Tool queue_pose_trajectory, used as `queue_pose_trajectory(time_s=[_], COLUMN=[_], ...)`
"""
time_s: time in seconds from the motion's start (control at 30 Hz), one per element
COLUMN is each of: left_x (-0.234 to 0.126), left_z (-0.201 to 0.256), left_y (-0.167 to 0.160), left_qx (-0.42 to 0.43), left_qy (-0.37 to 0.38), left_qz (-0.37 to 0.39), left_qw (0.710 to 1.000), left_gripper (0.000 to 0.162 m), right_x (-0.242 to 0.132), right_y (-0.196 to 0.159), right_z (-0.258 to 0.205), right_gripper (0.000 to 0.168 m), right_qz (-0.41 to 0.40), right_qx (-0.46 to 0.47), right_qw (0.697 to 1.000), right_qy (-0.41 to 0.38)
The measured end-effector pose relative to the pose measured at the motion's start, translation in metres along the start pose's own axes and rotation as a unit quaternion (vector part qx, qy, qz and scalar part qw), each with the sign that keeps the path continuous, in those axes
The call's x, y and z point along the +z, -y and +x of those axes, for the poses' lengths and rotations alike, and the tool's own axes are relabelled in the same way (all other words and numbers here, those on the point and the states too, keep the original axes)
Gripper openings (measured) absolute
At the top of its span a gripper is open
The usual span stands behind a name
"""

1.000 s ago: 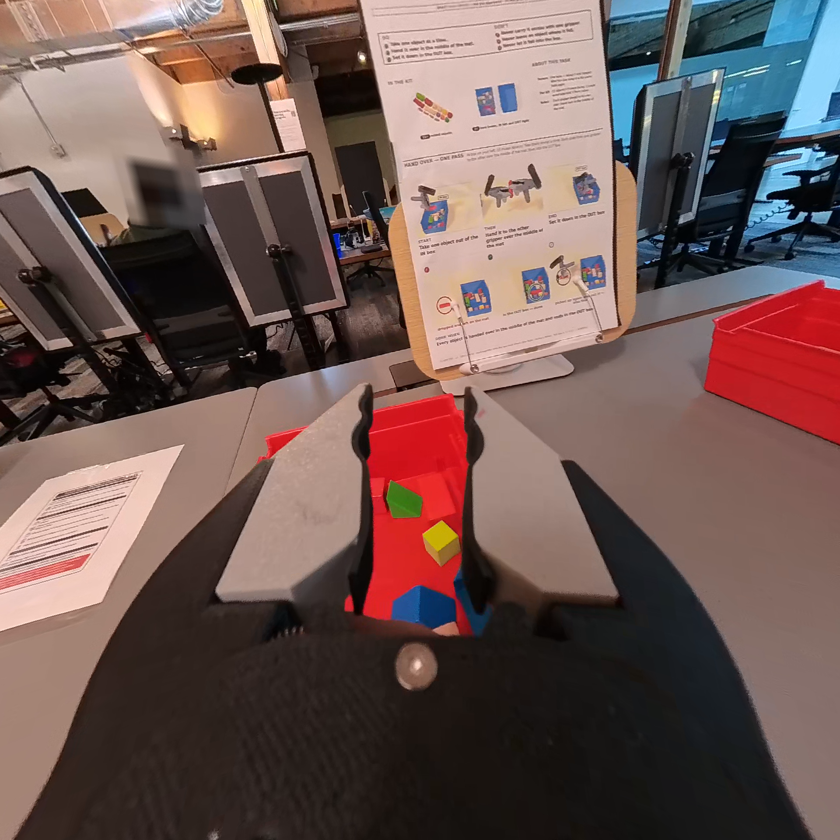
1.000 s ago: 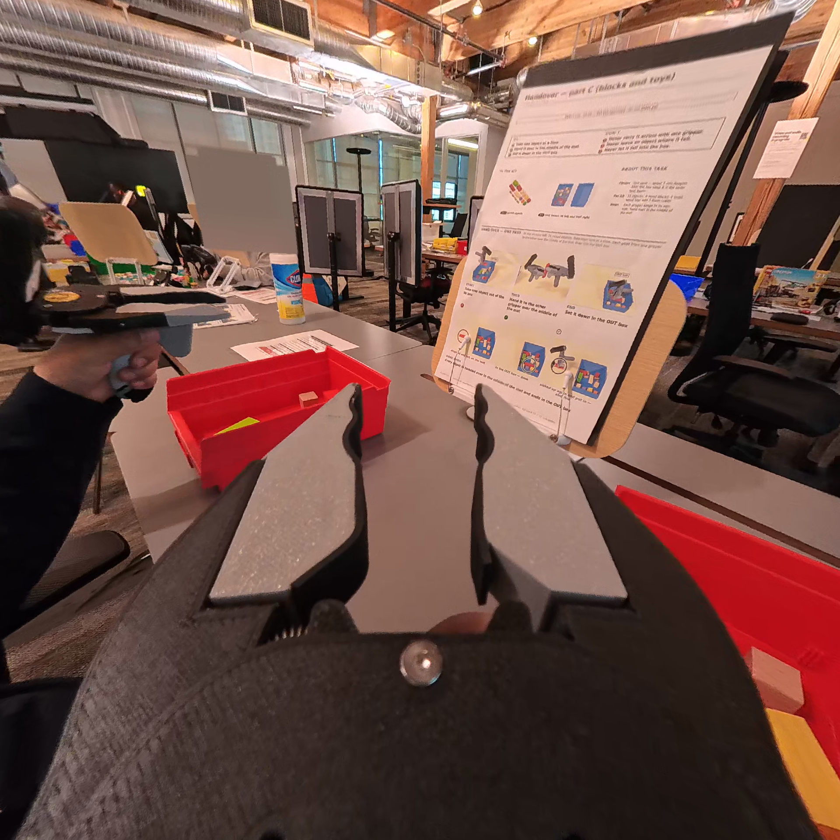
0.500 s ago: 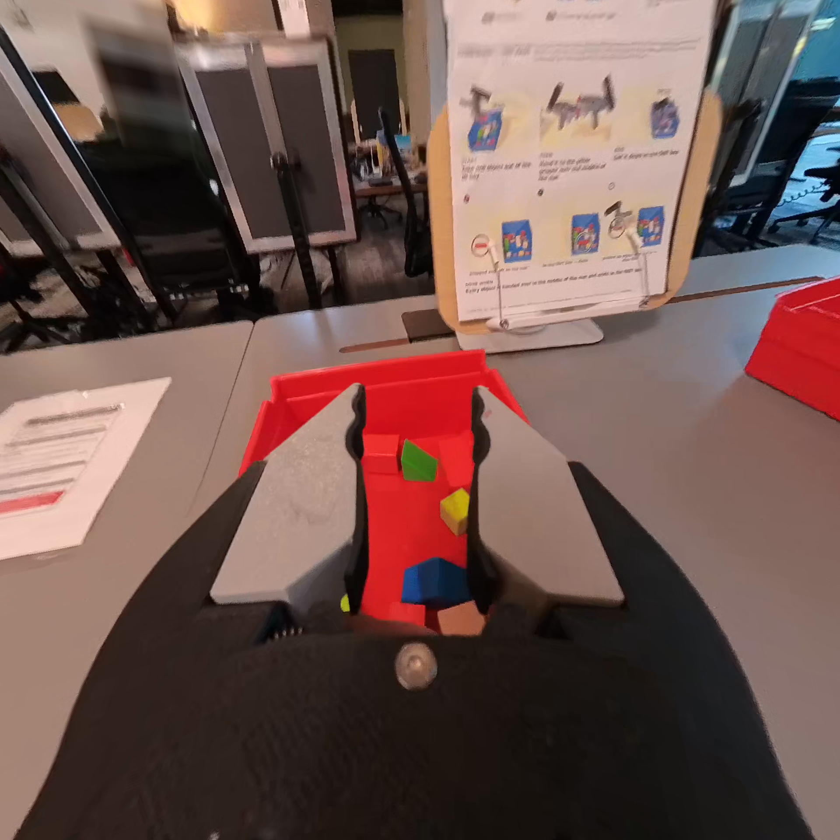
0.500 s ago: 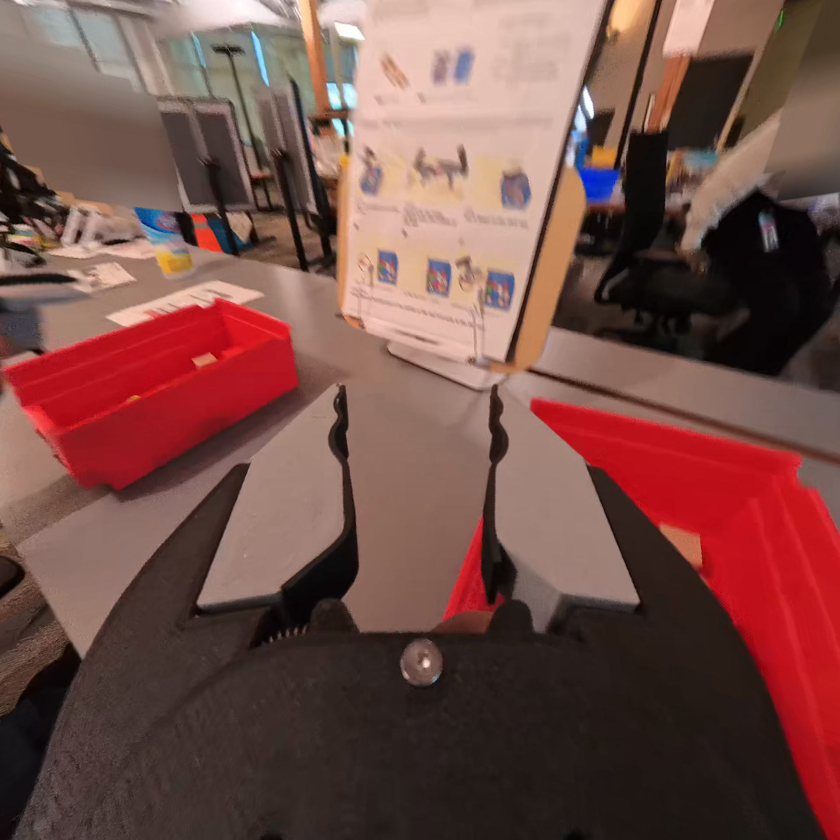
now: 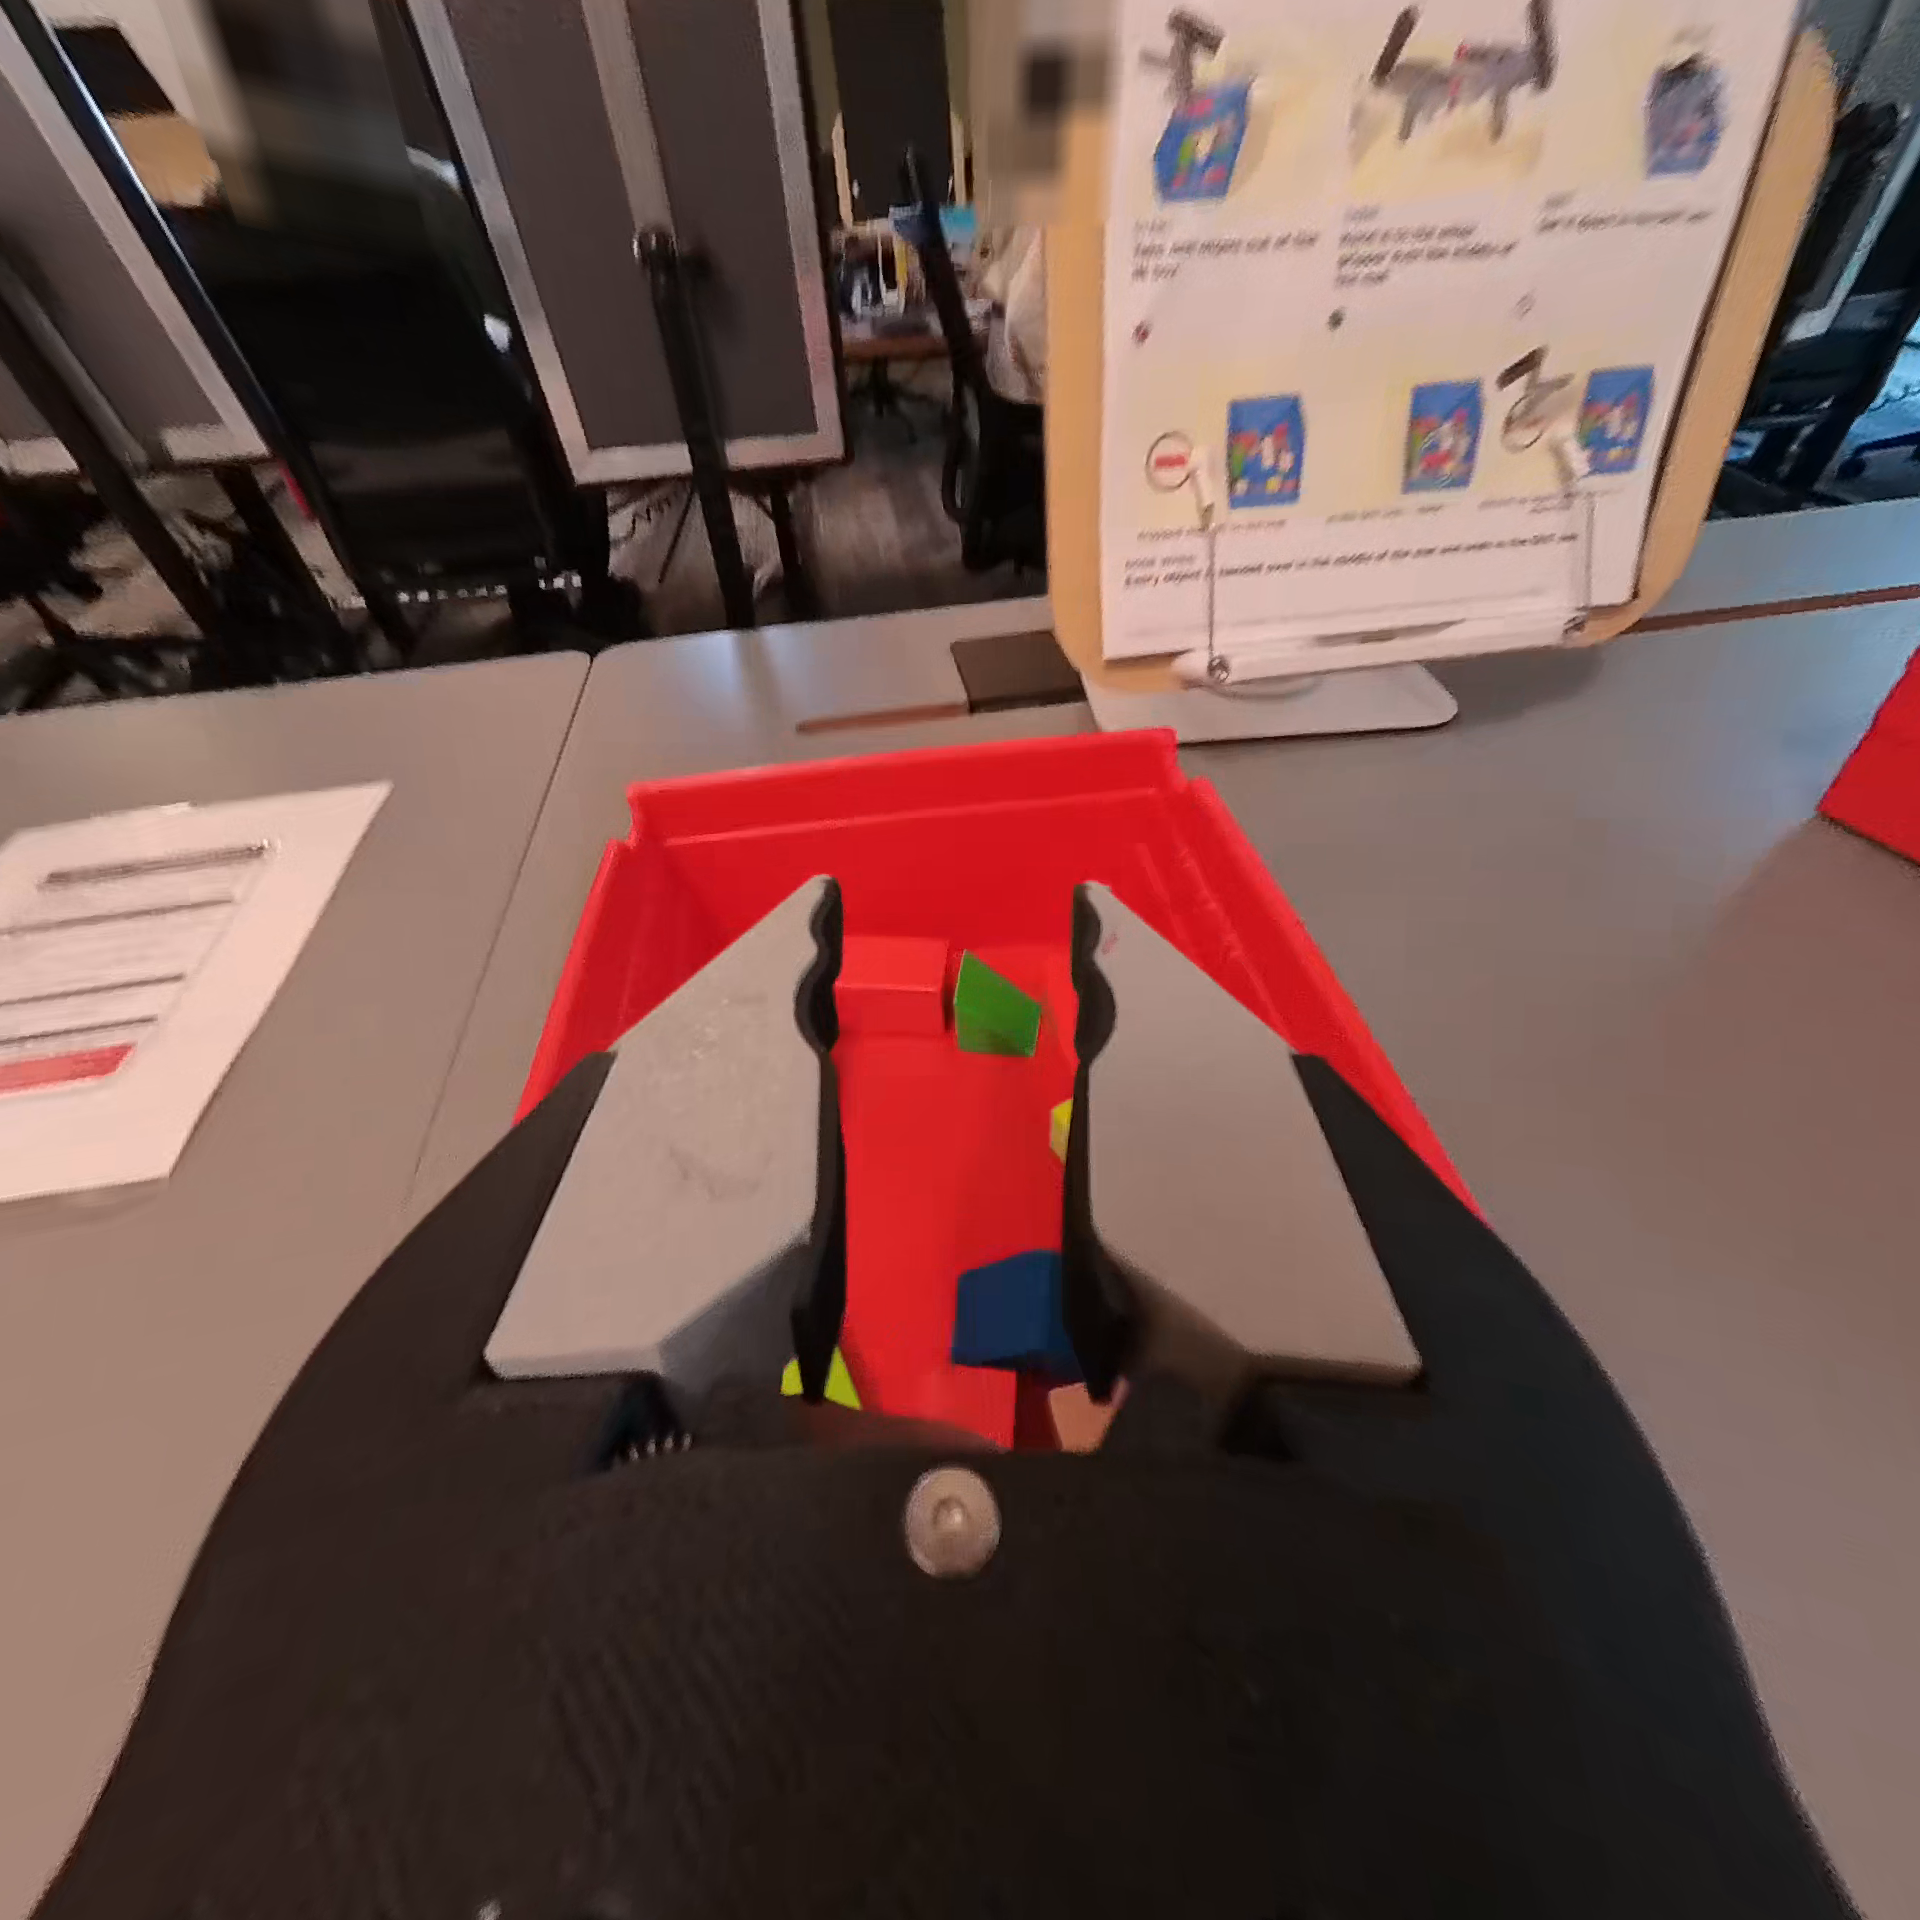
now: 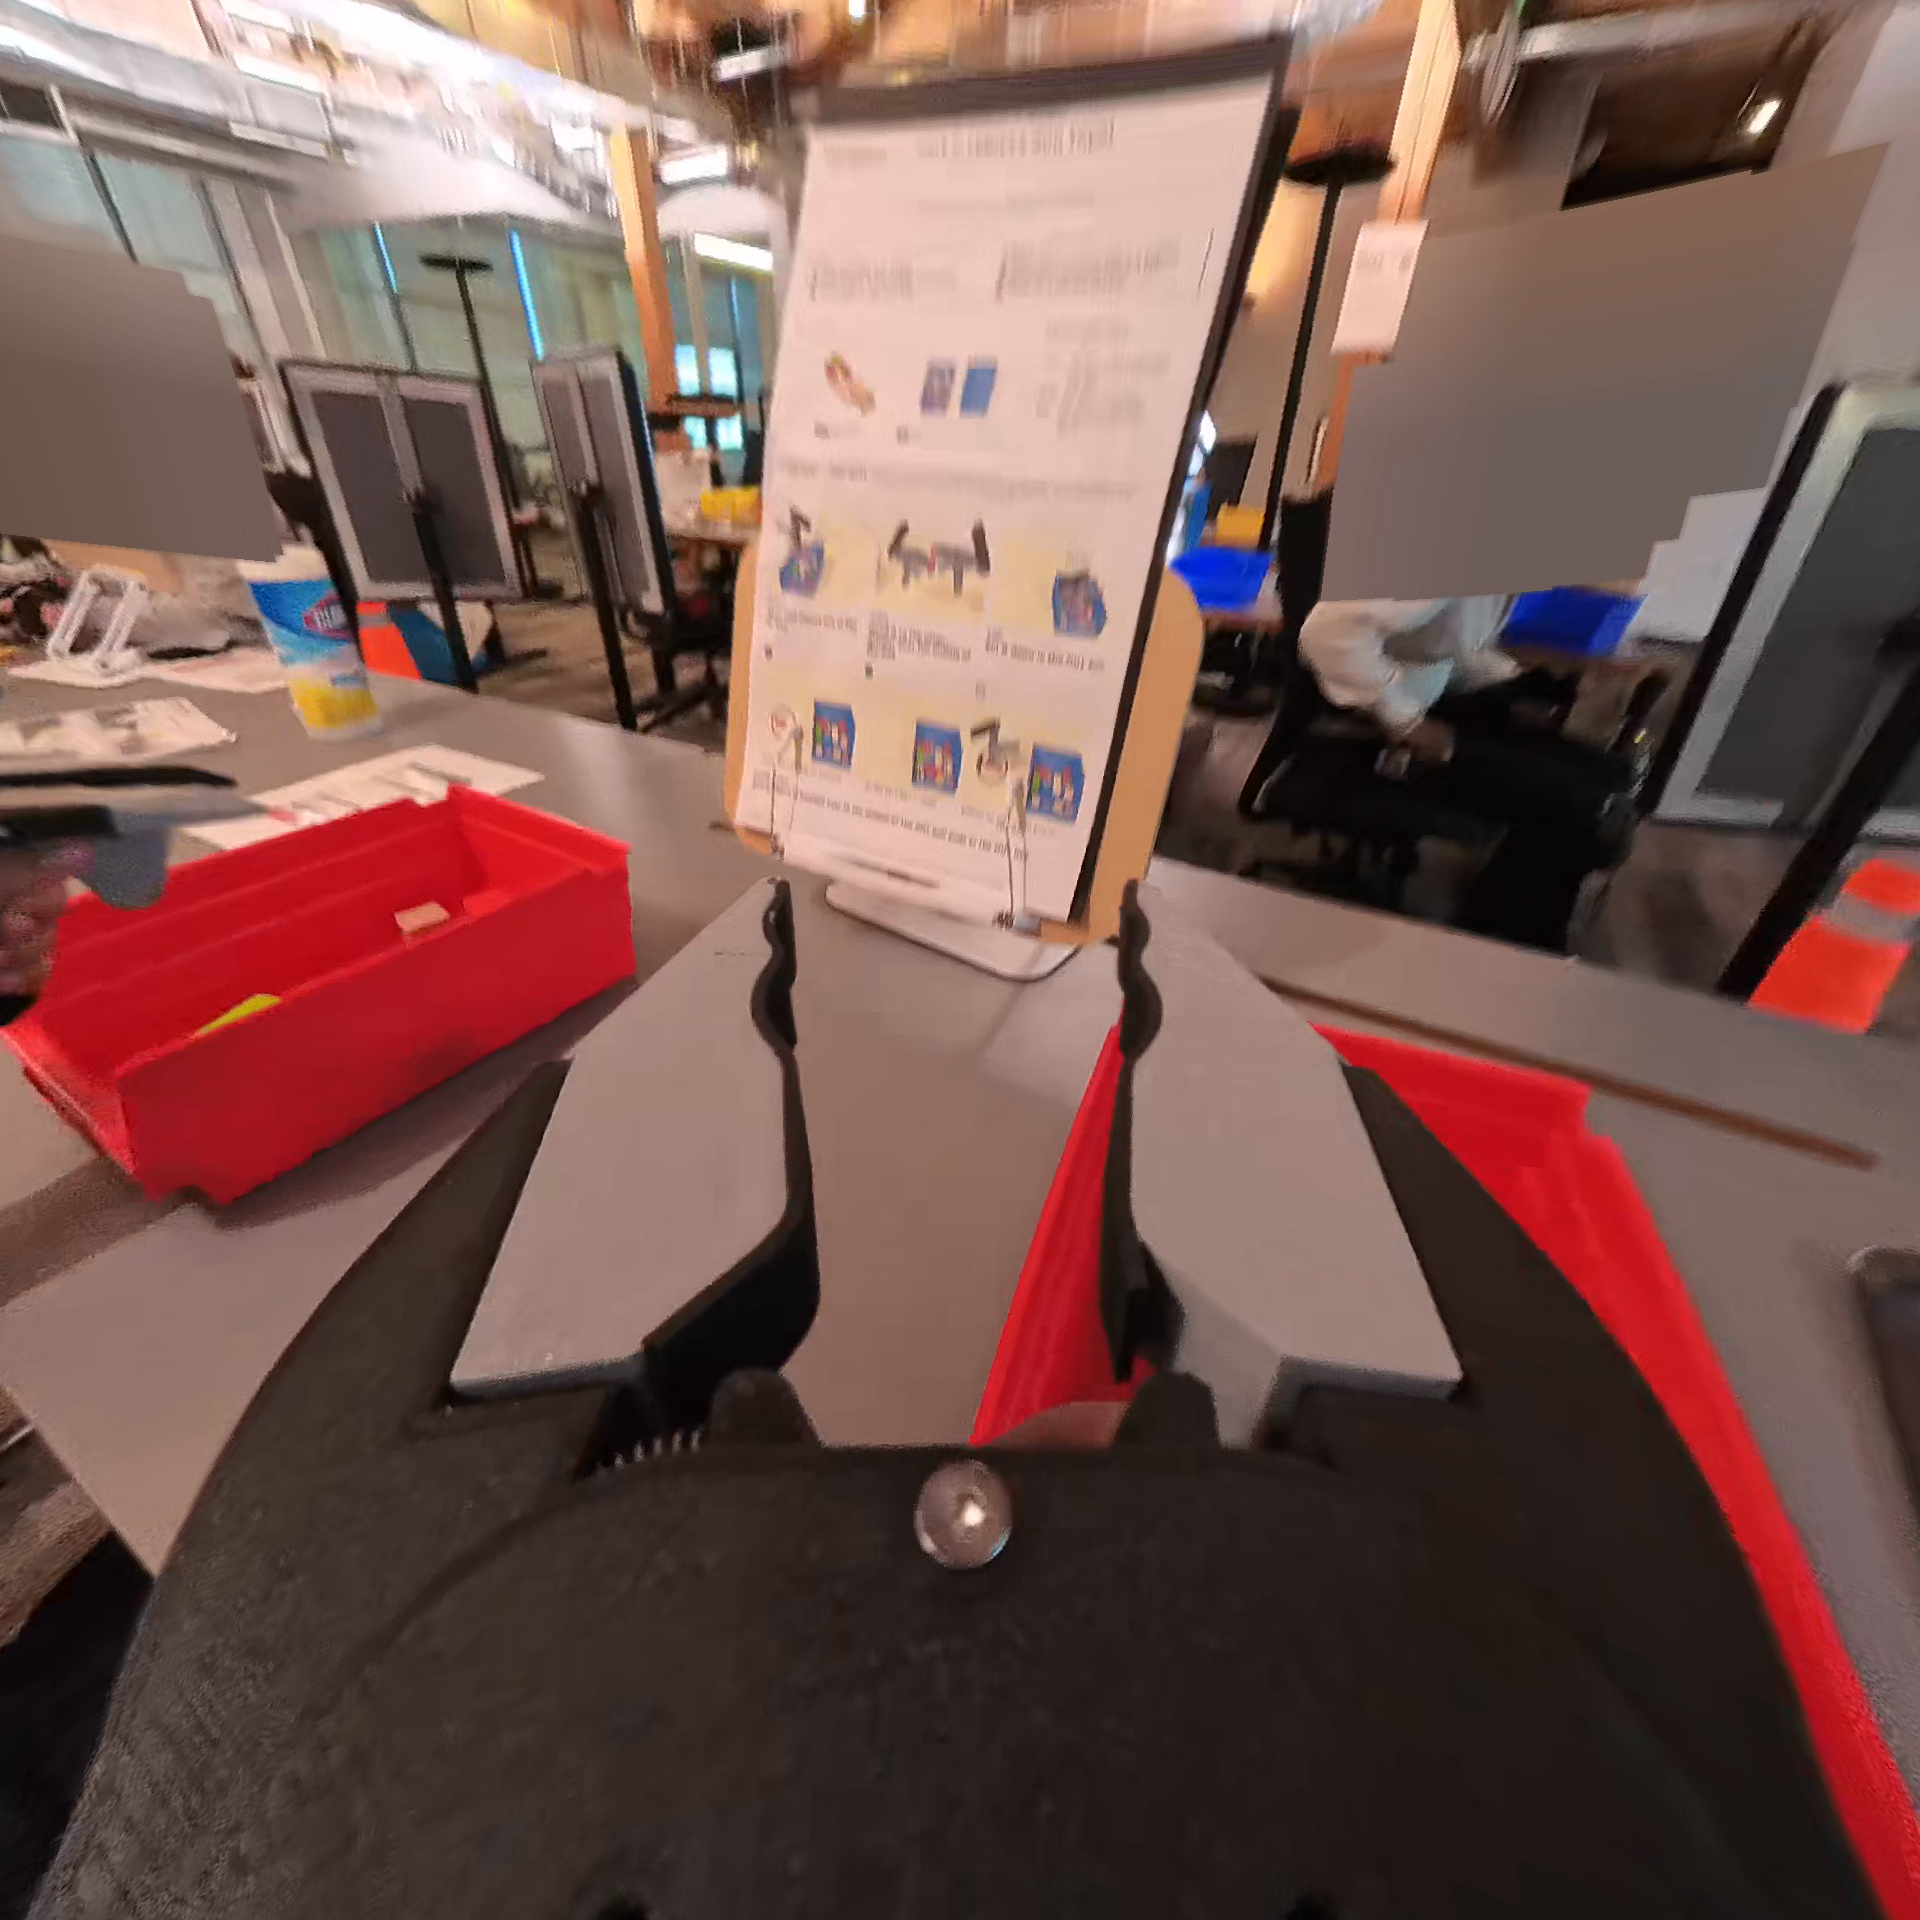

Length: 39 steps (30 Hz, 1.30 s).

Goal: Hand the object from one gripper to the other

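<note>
Grey table (image 6: 914, 1143); both jaws parted, empty.

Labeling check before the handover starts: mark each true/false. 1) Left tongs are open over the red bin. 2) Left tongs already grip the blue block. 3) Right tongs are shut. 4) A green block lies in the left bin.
1) True: left tongs hang open above the red bin.
2) False: blue block lies on the bin floor, ungripped.
3) False: right tongs are open and empty.
4) True: green block sits near the far wall, beside a red block.
</note>
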State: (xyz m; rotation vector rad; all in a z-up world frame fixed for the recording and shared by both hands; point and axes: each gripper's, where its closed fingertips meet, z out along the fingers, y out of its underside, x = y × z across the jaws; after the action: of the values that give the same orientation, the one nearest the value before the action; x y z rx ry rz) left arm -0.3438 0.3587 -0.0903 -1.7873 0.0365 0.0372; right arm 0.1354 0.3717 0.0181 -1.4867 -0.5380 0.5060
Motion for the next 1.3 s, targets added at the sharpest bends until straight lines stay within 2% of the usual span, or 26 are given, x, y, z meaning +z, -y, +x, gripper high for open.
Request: queue_pose_trajectory(time_s=[0.13,0.4,0.63,0.73,1.1,1.3], left_x=[0.0,-0.009,-0.052,-0.066,-0.075,-0.068], left_z=[0.0,0.007,0.041,0.045,0.055,0.051], left_y=[0.001,0.011,0.06,0.069,0.077,0.07], left_qx=[-0.013,0.002,0.053,0.064,0.077,0.071], left_qy=[-0.008,-0.006,-0.014,-0.012,-0.017,-0.015], left_qz=[0.007,0.019,0.103,0.12,0.133,0.119], left_qw=[1.0,1.0,0.993,0.991,0.988,0.99], left_gripper=[0.041,0.041,0.037,0.036,0.037,0.037], right_x=[-0.017,-0.003,0.032,0.037,0.033,0.029], right_y=[0.017,0.006,-0.035,-0.039,-0.033,-0.026], right_z=[-0.01,-0.003,0.017,0.012,0.007,0.006], right_gripper=[0.061,0.062,0.062,0.061,0.06,0.061], right_qz=[0.032,0.017,-0.055,-0.06,-0.051,-0.038], right_qx=[-0.012,-0.004,0.026,0.023,0.003,-0.011], right_qw=[0.999,1.0,0.998,0.998,0.999,0.999], right_qy=[0.003,0.004,-0.002,0.005,-0.001,-0.007])
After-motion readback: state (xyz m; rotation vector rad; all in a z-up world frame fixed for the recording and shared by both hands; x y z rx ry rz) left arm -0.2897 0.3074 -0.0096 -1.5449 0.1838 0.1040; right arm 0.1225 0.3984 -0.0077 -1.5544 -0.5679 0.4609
